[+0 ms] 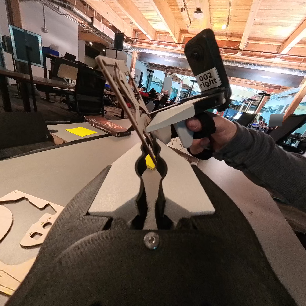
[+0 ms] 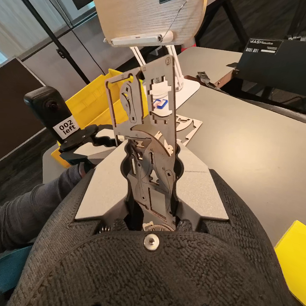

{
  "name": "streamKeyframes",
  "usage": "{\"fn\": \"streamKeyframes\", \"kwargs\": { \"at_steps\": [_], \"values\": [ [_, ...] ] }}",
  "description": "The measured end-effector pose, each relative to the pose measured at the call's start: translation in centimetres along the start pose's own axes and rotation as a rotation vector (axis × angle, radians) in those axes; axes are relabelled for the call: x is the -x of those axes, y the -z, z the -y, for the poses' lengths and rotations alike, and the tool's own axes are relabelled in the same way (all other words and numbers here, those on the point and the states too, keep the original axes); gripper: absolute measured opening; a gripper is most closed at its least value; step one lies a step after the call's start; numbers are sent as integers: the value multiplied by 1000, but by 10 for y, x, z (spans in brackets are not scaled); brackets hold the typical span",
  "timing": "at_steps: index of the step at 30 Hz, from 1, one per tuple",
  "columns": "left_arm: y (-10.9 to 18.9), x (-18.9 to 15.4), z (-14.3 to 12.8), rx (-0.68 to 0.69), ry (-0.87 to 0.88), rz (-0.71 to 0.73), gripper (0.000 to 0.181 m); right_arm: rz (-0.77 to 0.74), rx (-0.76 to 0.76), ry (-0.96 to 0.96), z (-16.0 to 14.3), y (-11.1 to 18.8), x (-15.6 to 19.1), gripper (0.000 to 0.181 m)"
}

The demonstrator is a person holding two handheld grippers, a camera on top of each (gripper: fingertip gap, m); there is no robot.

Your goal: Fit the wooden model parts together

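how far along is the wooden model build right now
Early, by the look of it. Done: some parts are already out, since the flat sheet on the table and the held wooden sheet both show empty cut-outs. In hand: the left gripper and right gripper both clamp that sheet upright, several pieces still in it. Left: no joined parts are visible, so fitting remains.

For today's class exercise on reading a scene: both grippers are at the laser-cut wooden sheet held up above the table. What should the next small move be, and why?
Probably the right gripper should press out one pre-cut piece while the left gripper steadies the wooden sheet. The sheet is pinched at its lower edge between the left fingers, off the table, and most numbered parts sit uncut in it, so nothing is free to fit yet.
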State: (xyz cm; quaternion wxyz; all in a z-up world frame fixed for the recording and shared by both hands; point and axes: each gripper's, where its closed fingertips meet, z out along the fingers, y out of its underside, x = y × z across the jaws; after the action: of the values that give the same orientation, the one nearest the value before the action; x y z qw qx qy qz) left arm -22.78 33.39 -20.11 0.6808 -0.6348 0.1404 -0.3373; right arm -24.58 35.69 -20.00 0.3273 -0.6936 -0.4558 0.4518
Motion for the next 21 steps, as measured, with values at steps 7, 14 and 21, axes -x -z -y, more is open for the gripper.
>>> {"fn": "streamKeyframes", "kwargs": {
  "at_steps": [7, 14, 21],
  "values": [
    [2, 3, -4, 24, -27, 6, 2, -30, -68, 44, -4, 3, 0, 38],
    [1, -8, 0, 9, -85, -34, 2, -48, -167, 104, -2, 15, 7, 36],
    [5, -20, 16, -98, 66, -172, 2, 152, -364, 60, 5, 31, 27, 17]
  ]
}}
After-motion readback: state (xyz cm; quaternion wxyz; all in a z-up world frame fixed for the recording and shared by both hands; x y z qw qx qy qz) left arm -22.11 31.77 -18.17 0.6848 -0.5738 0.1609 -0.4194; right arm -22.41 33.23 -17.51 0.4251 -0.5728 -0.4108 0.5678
